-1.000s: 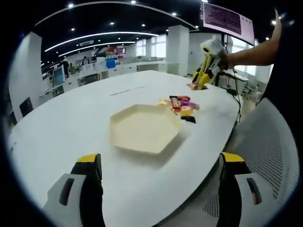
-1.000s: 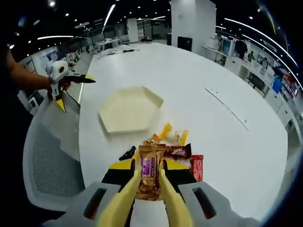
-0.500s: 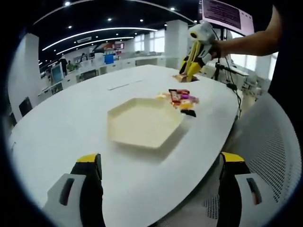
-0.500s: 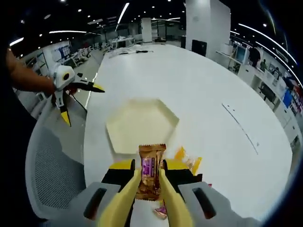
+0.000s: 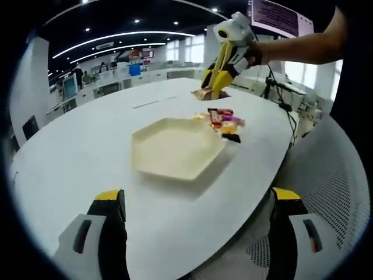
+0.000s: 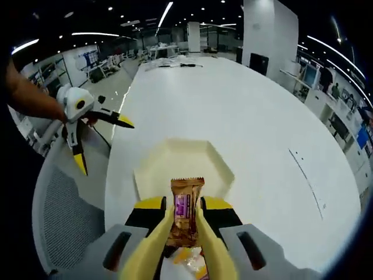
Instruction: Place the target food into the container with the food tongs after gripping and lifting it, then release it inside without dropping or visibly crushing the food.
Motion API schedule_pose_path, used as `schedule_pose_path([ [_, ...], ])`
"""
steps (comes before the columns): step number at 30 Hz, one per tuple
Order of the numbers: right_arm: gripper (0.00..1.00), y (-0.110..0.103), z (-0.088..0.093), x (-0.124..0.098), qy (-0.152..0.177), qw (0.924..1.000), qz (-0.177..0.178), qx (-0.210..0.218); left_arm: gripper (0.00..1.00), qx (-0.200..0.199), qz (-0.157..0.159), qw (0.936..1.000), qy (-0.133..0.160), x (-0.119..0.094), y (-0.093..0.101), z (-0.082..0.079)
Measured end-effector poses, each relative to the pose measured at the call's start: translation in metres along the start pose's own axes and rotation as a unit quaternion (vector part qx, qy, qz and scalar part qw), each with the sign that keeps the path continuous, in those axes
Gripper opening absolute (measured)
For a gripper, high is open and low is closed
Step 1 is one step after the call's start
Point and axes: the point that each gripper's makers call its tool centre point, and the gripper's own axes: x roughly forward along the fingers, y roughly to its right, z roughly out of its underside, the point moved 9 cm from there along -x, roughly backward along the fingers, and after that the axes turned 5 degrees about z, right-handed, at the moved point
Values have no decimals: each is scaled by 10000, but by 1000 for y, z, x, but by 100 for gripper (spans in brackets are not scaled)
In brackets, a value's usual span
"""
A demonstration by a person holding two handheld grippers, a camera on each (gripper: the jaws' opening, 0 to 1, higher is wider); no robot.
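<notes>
A cream hexagonal tray [image 5: 175, 149] lies on the white table [image 5: 76, 157], with a pile of wrapped snacks [image 5: 224, 121] just beyond its right corner. My right gripper [image 6: 185, 205] squeezes yellow food tongs [image 6: 152, 245], which pinch a gold snack packet [image 6: 185, 217] with a purple label. The packet hangs above the near edge of the tray [image 6: 175, 163]. From the left gripper view, the right gripper [image 5: 220, 70] holds the gold packet [image 5: 204, 93] high, beyond the tray. My left gripper [image 5: 198, 198] is open and empty, off the table's near edge; it is seen open as the left gripper [image 6: 87, 125].
A mesh-backed chair [image 6: 64, 221] stands at the table's edge beside the left gripper. A person's arm [image 5: 297, 49] reaches in from the right. Some of the snack pile [image 6: 189, 263] lies under the tongs. Desks and screens fill the office behind.
The right gripper has carried the gold packet up off the snack pile and across to the tray's edge. The left gripper stays open in place.
</notes>
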Motion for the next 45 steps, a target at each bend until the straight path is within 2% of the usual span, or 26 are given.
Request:
schedule_pose_path([
  [13,22,-9,-42,29,-16,9994,-223,-257,98,43,-22,10000,-40,0,0,0],
  [20,22,-12,-57,45,-87,9988,-294,-390,98,63,-19,10000,-7,0,0,0],
  [25,22,-12,-60,52,-129,9985,-320,-421,97,79,-14,10000,-38,0,0,1],
  [32,23,-14,-52,60,-180,9982,-371,-446,96,40,-59,10000,-13,-1,-1,0],
  [34,24,-14,-51,61,-97,9978,-348,-560,96,39,-49,10000,-21,-1,-1,0],
  [36,25,-15,-50,62,-70,9981,-398,-465,96,33,-59,10000,-9,-1,-2,0],
  [38,25,-16,-48,63,32,9969,-361,-695,96,14,-75,10000,-8,-1,-2,0],
  [40,25,-17,-45,65,-54,9974,-436,-566,96,17,-84,10000,-13,-1,-2,0],
  [45,25,-18,-43,67,26,9979,-380,-518,96,15,-91,10000,-25,-1,-3,1],
])
